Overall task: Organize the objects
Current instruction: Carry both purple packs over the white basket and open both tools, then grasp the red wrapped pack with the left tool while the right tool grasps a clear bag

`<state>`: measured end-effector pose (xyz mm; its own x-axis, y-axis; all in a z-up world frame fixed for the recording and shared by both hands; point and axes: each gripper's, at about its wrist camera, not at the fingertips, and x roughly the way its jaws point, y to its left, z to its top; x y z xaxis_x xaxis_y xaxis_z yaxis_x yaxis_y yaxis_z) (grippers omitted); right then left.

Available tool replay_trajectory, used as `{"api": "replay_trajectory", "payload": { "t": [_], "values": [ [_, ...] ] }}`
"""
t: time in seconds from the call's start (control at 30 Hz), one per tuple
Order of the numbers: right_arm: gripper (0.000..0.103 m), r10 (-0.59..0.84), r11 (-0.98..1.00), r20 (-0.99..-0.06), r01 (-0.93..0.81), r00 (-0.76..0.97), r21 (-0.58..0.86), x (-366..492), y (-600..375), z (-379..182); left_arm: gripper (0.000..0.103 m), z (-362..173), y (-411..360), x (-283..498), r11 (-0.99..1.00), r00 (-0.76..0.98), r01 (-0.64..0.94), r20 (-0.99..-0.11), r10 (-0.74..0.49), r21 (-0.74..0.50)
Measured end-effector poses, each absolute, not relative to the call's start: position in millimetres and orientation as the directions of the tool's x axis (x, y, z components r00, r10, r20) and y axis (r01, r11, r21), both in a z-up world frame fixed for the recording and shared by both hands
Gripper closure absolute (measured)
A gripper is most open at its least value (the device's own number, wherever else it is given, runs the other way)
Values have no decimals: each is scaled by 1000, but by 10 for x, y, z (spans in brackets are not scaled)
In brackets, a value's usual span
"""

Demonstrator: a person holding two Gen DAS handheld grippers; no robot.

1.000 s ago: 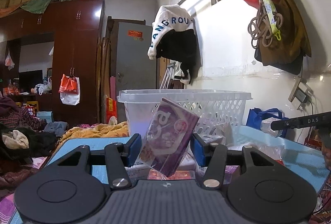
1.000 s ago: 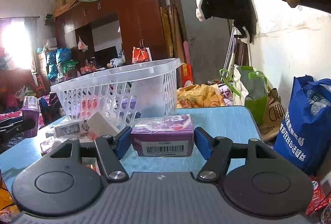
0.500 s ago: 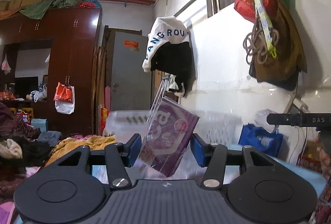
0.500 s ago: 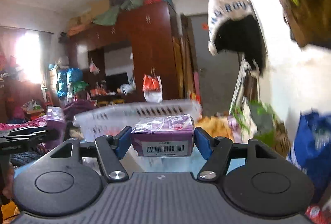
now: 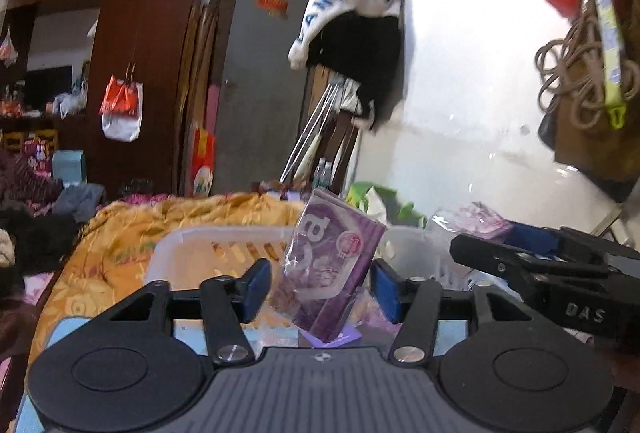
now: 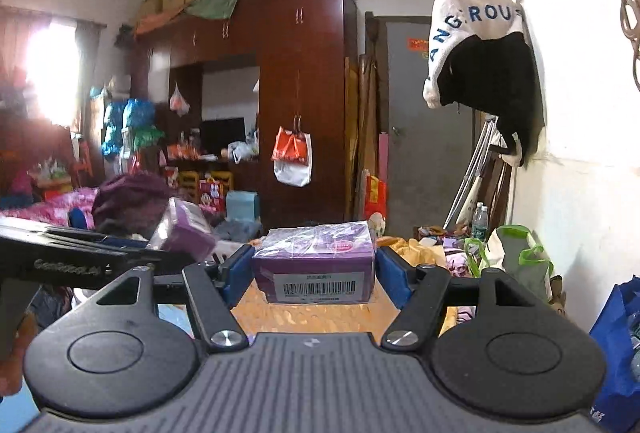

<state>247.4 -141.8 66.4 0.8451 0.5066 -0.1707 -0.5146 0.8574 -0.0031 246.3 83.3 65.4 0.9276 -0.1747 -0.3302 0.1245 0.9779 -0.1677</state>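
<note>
Left gripper [image 5: 318, 287]: jaws opening; a purple packet [image 5: 334, 269] stands tilted between them, gaps showing at both pads, so it reads as released; white basket [image 5: 224, 245] lies just beyond and below it, on the blue table [image 5: 80, 333].

Right gripper [image 6: 316, 273]: jaws opening; a purple box [image 6: 316, 265], barcode facing the camera, sits level between the pads, slim gaps either side; whether either pad touches it, cannot tell; orange blanket [image 6: 320, 313] shows beneath, basket not visible in this view.

Step in hand, as judged: dropping both packs into the basket.

Advice: keep each pack over the basket's opening, well inside the rim; let the jaws part fully before withdrawing; hold the hands steady, as the left packet's tilt could tip it over the near wall.
</note>
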Motion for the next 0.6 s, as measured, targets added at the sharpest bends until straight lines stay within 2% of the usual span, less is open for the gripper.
{"api": "replay_trajectory", "payload": {
  "t": [0.03, 0.07, 0.17, 0.23, 0.33, 0.4, 0.47, 0.53, 0.6],
  "values": [
    [7, 505, 861, -155, -509, 849, 15, 2384, -1483, 652, 27, 631, 856, 2450, 976, 925, 126, -334, -180, -177],
    [0, 515, 857, -131, -514, 847, 39, 2276, -1571, 633, 27, 624, 879, 2412, 973, 927, 131, -325, -188, -190],
    [0, 600, 799, -82, -590, 796, 113, 1966, -1886, 505, 25, 583, 984, 2042, 958, 937, 182, -255, -238, -224],
    [0, 619, 785, -141, -602, 773, 145, 1789, -2046, 316, 18, 504, 1024, 1742, 954, 940, 195, -235, -248, -227],
    [0, 658, 753, -227, -616, 718, 232, 1594, -2282, -22, 16, 264, 1051, 1308, 964, 936, 178, -269, -227, -195],
    [0, 728, 685, -259, -657, 635, 316, 1551, -2410, -211, 15, 85, 1096, 1134, 956, 925, 198, -282, -255, -215],
    [0, 739, 674, -300, -660, 603, 333, 1580, -2419, -264, 15, -72, 1142, 1110, 948, 902, 196, -333, -275, -253],
    [2, 694, 720, -335, -630, 637, 293, 1618, -2385, -243, 15, -188, 1163, 1205, 947, 872, 185, -401, -281, -263],
    [18, 676, 736, -359, -616, 644, 281, 1690, -2344, -216, 15, -265, 1145, 1295, 959, 857, 159, -449, -253, -236]
  ]
}}
